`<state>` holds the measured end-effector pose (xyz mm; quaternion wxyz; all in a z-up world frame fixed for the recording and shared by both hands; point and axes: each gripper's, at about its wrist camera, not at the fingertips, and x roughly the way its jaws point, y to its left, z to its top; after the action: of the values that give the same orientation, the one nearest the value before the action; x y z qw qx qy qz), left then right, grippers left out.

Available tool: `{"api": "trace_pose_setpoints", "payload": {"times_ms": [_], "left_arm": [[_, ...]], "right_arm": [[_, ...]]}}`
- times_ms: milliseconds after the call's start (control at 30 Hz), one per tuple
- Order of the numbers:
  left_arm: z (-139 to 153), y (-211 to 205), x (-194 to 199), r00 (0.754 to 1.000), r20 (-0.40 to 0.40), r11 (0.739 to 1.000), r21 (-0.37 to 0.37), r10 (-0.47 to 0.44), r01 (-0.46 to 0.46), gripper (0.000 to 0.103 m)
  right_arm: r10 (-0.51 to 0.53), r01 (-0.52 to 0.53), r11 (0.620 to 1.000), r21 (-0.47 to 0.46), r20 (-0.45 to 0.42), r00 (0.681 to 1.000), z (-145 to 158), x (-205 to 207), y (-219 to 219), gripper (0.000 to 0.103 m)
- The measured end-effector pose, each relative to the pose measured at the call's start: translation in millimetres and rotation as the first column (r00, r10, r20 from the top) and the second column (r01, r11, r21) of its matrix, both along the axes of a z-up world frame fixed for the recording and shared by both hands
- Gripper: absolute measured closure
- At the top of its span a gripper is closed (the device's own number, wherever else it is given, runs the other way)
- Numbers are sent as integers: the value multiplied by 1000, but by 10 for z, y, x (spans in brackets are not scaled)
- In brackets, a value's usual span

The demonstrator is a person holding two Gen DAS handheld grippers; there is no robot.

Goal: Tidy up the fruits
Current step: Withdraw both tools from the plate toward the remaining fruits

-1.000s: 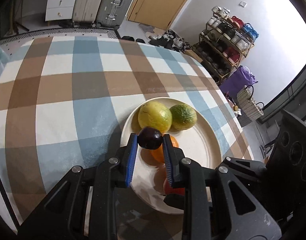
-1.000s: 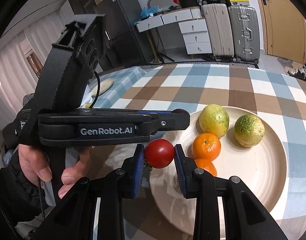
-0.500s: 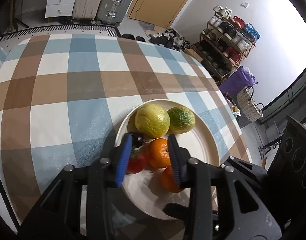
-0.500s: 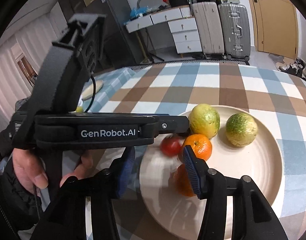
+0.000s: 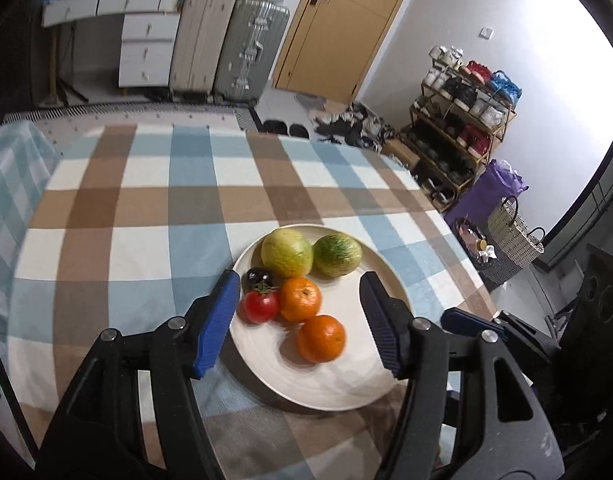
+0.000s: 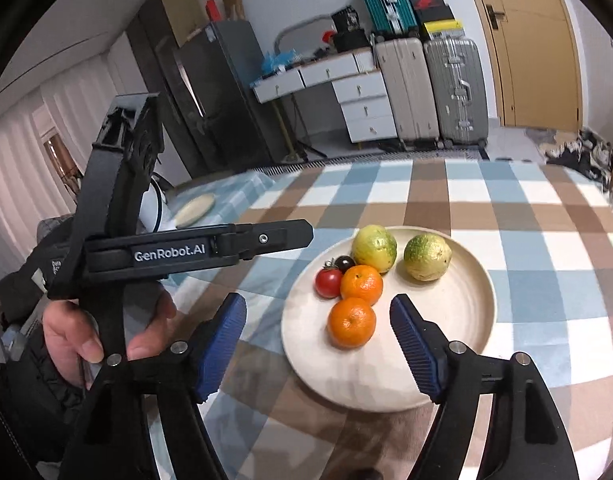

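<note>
A cream plate (image 5: 346, 384) (image 6: 470, 320) on the checked tablecloth holds two yellow-green fruits (image 5: 286, 252) (image 6: 426, 257), two oranges (image 5: 320, 338) (image 6: 351, 322), a red tomato (image 5: 259, 306) (image 6: 328, 282) and a small dark fruit (image 5: 259, 277) (image 6: 344, 261). My left gripper (image 5: 300, 316) hangs above the plate's near side, its jaws opening, nothing pressed between them. My right gripper (image 6: 318, 340) hovers over the plate's near-left edge, jaws also opening and empty. The left gripper's body (image 6: 194, 252) shows in the right wrist view, held by a hand (image 6: 86, 332).
The checked tablecloth (image 5: 146, 208) stretches far and left of the plate. A small flat cream disc (image 6: 194, 206) lies at the table's far left. Suitcases (image 5: 226, 40), drawers and a shoe rack (image 5: 462, 120) stand beyond the table.
Both grippers let go: the dark fruit and the tomato now lie on the plate. Both jaws have spread wide and both grippers have drawn back and up from the plate.
</note>
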<state>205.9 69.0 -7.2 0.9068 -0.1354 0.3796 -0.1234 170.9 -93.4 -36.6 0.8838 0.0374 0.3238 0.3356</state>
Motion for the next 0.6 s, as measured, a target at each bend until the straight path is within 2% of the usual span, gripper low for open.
{"api": "trace_pose_setpoints", "payload": {"times_ms": [100,300,433,567,600], "left_arm": [[173,-74,-200,999,45,999,40,9,-11,34],[483,-248,-639,993,116,995,92,15,-25,22],[646,-372,-922,988,152,990,131,24,-44,21],[770,-473,-1186,983,184,989,140,17,-43,17],[796,-498,-1259,982,191,988,145,17,-45,14]], "right_arm": [[-3,2,1000,12,51,999,113,-206,-104,17],[-4,-1,999,48,109,994,259,-566,-367,15],[-41,29,995,92,125,991,343,-747,-586,14],[-63,43,990,136,152,986,437,-902,-743,7],[-73,48,988,147,166,983,465,-956,-788,4]]}}
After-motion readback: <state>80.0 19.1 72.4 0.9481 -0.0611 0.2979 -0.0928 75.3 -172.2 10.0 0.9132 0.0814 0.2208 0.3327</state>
